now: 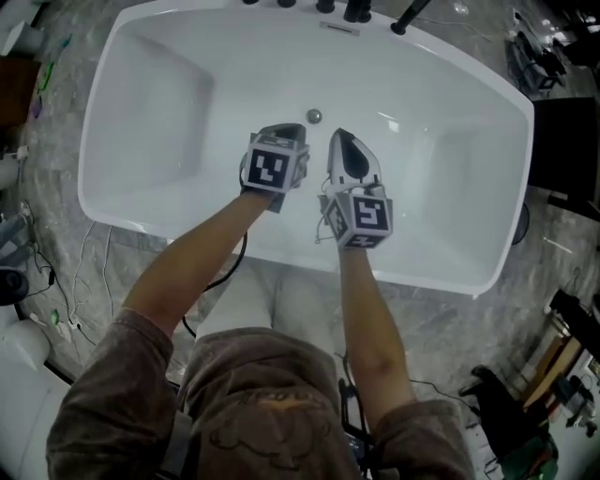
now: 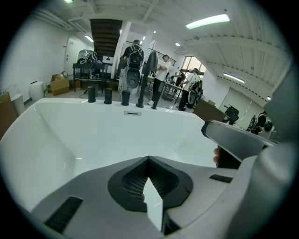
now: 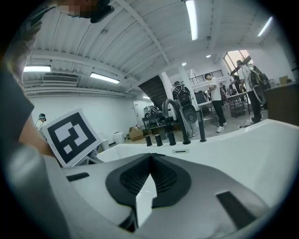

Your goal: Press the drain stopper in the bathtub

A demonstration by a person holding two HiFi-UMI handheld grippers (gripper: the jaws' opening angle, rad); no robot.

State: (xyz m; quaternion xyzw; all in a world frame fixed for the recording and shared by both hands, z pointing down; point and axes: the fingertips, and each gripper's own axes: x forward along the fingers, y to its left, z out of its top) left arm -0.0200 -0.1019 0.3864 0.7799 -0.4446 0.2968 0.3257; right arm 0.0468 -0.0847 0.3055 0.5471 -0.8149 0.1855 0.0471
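My left tool (image 1: 284, 133) and right tool (image 1: 341, 142) hover side by side, jaws closed and empty, over the white oval bathtub (image 1: 159, 112). The small round metal drain stopper (image 1: 314, 116) sits just beyond at 12 o'clock. I judge closed tips suit pressing.

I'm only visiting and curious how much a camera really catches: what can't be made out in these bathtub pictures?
Drain stopper: head view, too small to tell raised from pressed.
Floor of the bathtub: both gripper views, hidden by the bodies of the left gripper and the right gripper.
Black taps: head view, cut off by the top edge.
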